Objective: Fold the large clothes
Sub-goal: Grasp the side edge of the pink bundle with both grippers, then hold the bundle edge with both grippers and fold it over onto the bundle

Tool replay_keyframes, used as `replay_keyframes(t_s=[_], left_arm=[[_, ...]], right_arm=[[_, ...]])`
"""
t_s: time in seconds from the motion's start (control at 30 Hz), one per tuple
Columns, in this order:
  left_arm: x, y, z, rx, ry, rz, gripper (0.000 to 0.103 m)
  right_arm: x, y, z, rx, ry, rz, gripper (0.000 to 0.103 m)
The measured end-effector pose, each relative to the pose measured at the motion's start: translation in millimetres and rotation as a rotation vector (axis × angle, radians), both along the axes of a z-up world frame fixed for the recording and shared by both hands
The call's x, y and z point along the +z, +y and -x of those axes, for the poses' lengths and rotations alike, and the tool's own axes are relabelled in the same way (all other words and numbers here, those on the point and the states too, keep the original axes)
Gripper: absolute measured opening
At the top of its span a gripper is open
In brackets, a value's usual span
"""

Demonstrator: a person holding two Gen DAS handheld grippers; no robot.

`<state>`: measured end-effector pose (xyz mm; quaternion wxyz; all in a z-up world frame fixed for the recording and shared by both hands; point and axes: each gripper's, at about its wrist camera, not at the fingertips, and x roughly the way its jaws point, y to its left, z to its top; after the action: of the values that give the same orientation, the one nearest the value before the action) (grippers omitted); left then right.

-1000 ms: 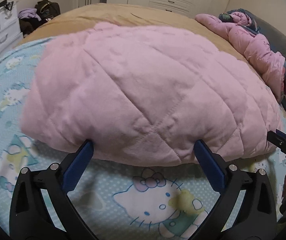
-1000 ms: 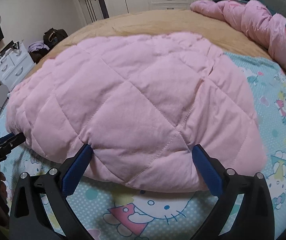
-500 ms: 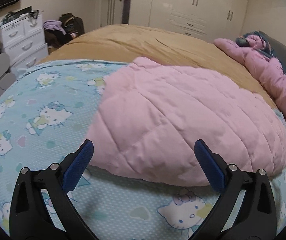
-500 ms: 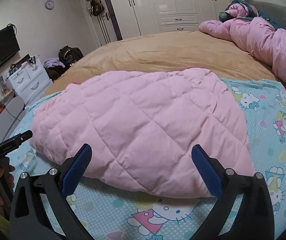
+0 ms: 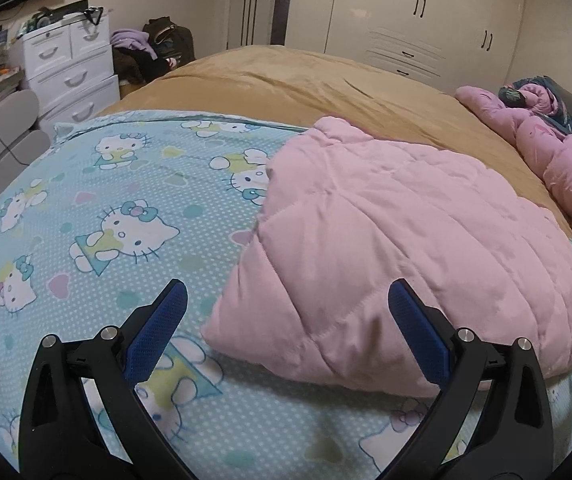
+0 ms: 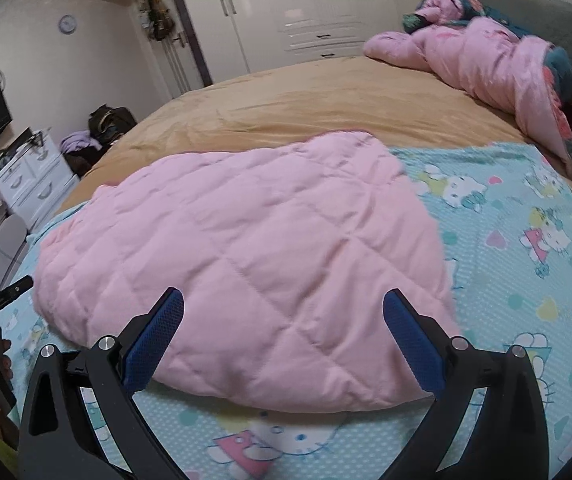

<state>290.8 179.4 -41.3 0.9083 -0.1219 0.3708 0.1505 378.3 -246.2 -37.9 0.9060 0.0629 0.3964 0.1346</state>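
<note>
A folded pink quilted garment lies flat on the cartoon-print sheet that covers the near part of the bed. Its far edge reaches the tan blanket. In the right wrist view its long axis runs from the near right up to the far left, with 1 rounded end toward the camera. The left tongs are spread wide and hold nothing, hovering at the garment's near left corner. The right tongs are also spread and empty, over its near edge. A second pink coat lies bunched by the headboard, well apart.
</note>
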Motion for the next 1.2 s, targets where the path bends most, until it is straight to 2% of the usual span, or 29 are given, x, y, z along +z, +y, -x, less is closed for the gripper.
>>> replay_keyframes(t_s=[0.1, 0.27, 0.4, 0.6, 0.67, 0.77, 0.9, 0.97, 1.13, 1.2], left_arm=[[-6, 7, -10, 0.007, 0.014, 0.001, 0.095], [-19, 15, -24, -0.002, 0.029, 0.047, 0.095], [-33, 19, -32, -0.016, 0.045, 0.085, 0.095], [-56, 29, -48, -0.075, 0.077, 0.209, 0.095], [-64, 35, -52, -0.095, 0.075, 0.274, 0.095], [-75, 40, -57, -0.113, 0.066, 0.352, 0.095], [-75, 32, -62, -0.123, 0.051, 0.339, 0.095], [-73, 28, -62, -0.121, 0.033, 0.328, 0.093], [-58, 16, -63, -0.149, 0.012, 0.268, 0.068], [-54, 13, -63, -0.157, -0.003, 0.265, 0.059]], right_arm=[[-13, -21, -7, -0.053, 0.033, -0.011, 0.099], [-43, -52, -20, -0.131, 0.122, -0.017, 0.099], [-67, -68, -31, -0.105, 0.21, -0.138, 0.099], [-91, -75, -42, -0.061, 0.288, -0.257, 0.099], [-96, -76, -44, -0.039, 0.3, -0.287, 0.099], [-100, -77, -47, -0.013, 0.306, -0.3, 0.099], [-103, -70, -50, 0.01, 0.309, -0.285, 0.099], [-103, -68, -51, 0.019, 0.306, -0.279, 0.099], [-107, -61, -52, 0.022, 0.277, -0.294, 0.099], [-106, -59, -54, 0.027, 0.267, -0.314, 0.093]])
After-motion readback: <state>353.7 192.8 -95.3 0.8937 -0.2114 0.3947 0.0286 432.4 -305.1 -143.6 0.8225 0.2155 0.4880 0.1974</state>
